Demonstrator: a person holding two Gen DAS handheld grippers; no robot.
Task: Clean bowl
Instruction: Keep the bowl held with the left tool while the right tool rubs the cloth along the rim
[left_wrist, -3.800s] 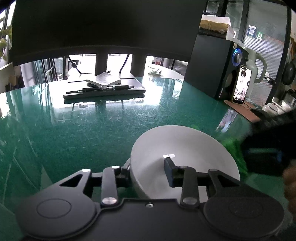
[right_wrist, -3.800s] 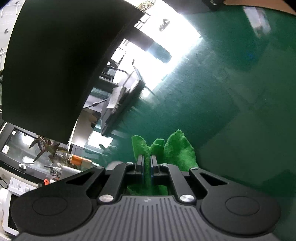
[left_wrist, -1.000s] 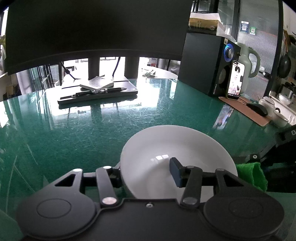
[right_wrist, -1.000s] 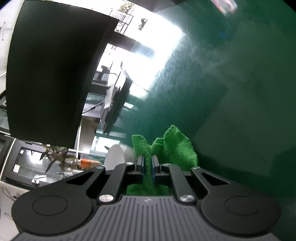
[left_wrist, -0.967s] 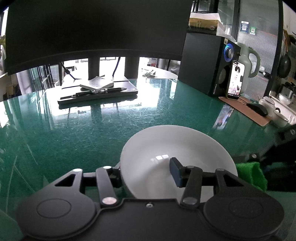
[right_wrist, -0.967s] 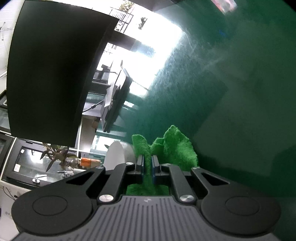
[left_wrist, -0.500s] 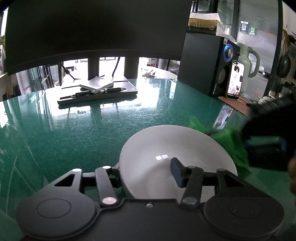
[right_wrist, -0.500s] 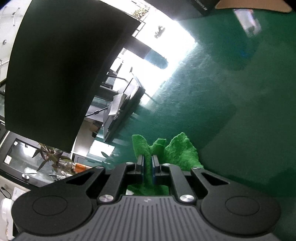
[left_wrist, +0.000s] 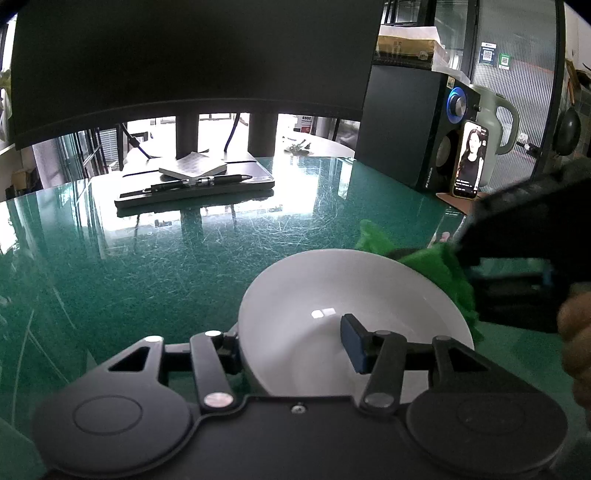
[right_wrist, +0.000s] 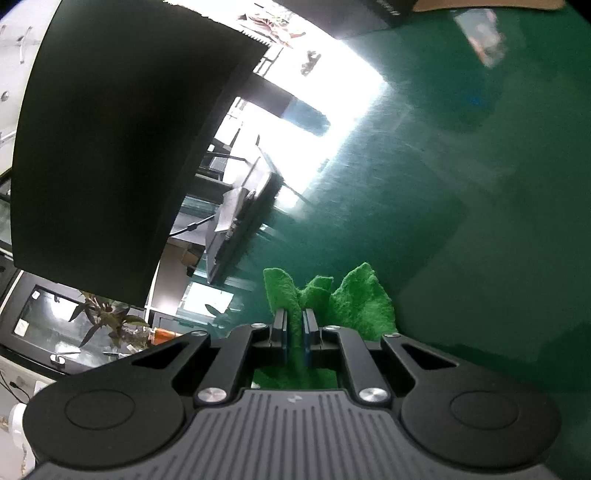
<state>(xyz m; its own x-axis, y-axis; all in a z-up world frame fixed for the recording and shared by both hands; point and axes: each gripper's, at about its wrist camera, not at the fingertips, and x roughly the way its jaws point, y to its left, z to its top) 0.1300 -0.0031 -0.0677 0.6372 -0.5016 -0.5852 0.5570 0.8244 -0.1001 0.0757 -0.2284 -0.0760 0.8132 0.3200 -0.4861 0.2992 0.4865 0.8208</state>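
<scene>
- A white bowl (left_wrist: 332, 295) sits on a glossy green desk (left_wrist: 147, 266), directly ahead of the left hand-held gripper (left_wrist: 291, 343) and very close to it.
- The left hand-held gripper is closed across the bowl's near wall: one finger sits outside the rim on the left, the other blue-padded finger (left_wrist: 352, 343) sits inside the bowl. It appears to steady the bowl by its rim.
- The bowl looks like glazed ceramic, so it is probably rigid, smooth, fairly heavy and breakable. A highlight on its inner surface suggests a slick finish that could slide between the pads.
- The rim is the only thin part to pinch. A grip straddling the wall, as here, seems the sensible hold.
- The right hand-held gripper (right_wrist: 294, 332) is clamped on a green cloth (right_wrist: 354, 302), pinching a fold between its two narrow pads. Loose flaps of cloth stand up ahead of its fingertips.
- The cloth looks soft, fluffy and light. It should bend to the bowl's curve, and a pinch at a bunched fold holds it well.
- Seen from the left hand-held gripper, the right hand-held gripper (left_wrist: 517, 277) and its cloth (left_wrist: 436, 269) hover ahead and to the right, at the bowl's far right rim. Whether the cloth touches the rim is unclear.
- Pressing the cloth hard could tip or skid the bowl on the shiny desk.
</scene>
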